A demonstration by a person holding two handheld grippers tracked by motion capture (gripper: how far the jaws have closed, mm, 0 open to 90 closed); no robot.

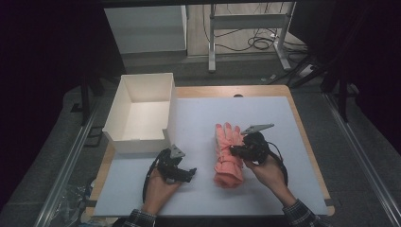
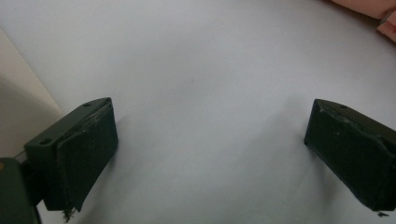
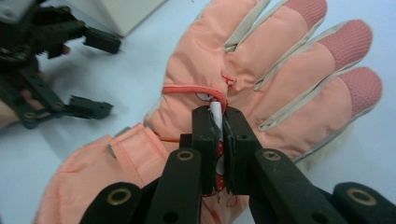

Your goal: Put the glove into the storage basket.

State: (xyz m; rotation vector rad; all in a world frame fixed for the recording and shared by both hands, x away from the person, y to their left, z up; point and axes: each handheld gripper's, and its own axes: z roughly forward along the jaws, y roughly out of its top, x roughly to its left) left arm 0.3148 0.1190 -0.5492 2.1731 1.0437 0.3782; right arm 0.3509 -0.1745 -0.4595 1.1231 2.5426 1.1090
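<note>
Broadly, a wooden table (image 1: 295, 123) carries a pale mat (image 1: 265, 142) that covers most of its top. At the mat's far left corner stands a white box (image 1: 124, 101), open at the top, its near wall just beyond the person's left hand (image 1: 160, 189). Behind the table, on the floor, are a metal frame (image 1: 246, 28) and loose cables (image 1: 262, 42), well apart from the work.

Near the middle of the mat lies a pink glove (image 1: 228, 156), fingers pointing away from the person and cuff toward them; nothing lies on it except the tool gripping it. In the right gripper view the glove (image 3: 280, 70) shows darker fingertips and pale seams.

On the right, the right gripper (image 3: 221, 126) is clenched on the glove, its jaws almost together and pinching a small white tab and a fold of fabric on the back of the glove, just below a red-edged seam.

Meanwhile the left gripper (image 1: 182, 171) sits just left of the glove, apart from it, with the jaws spread wide over bare mat and nothing between them.
</note>
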